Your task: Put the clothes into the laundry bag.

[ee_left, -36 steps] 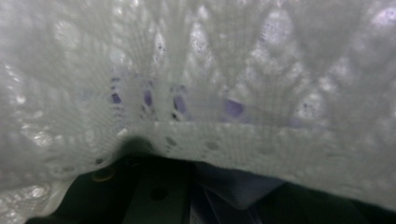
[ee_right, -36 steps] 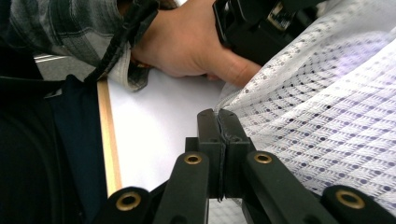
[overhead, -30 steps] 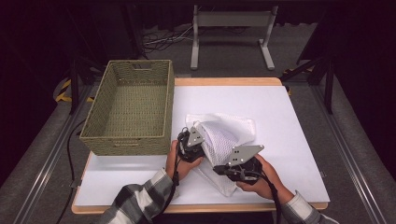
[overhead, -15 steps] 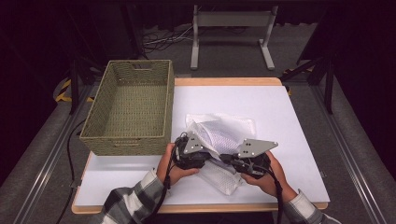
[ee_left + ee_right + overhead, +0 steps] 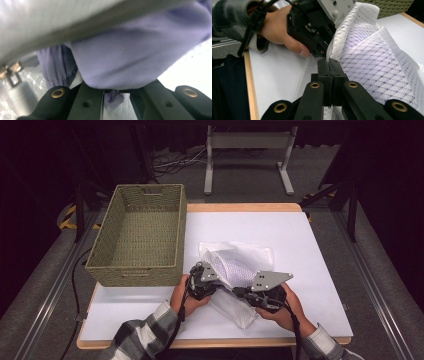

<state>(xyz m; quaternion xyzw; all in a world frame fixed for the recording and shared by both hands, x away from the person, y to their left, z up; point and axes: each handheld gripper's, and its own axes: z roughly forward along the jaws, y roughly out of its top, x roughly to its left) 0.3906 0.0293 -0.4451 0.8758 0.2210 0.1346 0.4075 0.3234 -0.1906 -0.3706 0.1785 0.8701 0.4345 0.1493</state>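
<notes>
A white mesh laundry bag (image 5: 240, 262) lies on the white table (image 5: 300, 235) with purple cloth (image 5: 130, 57) inside it. My left gripper (image 5: 212, 280) reaches into the bag's mouth from the left. Its jaws have just been closing and now pinch a fold of the purple cloth (image 5: 113, 97); the cloth hides their tips. My right gripper (image 5: 329, 61) is shut on the bag's hem (image 5: 332, 47), right beside the left gripper's black body (image 5: 309, 32). In the high view my right gripper (image 5: 239, 292) sits at the bag's near edge.
A woven green basket (image 5: 137, 235) stands on the table's left side, close to the left hand (image 5: 182, 295). A metal zipper pull (image 5: 11, 72) hangs at the bag's mouth. The table's wooden edge (image 5: 220, 342) runs along the near side.
The left gripper has shifted slightly toward the person at the bag's mouth. The right gripper's grey plate has tilted a little. The bag's raised mouth has sunk somewhat.
</notes>
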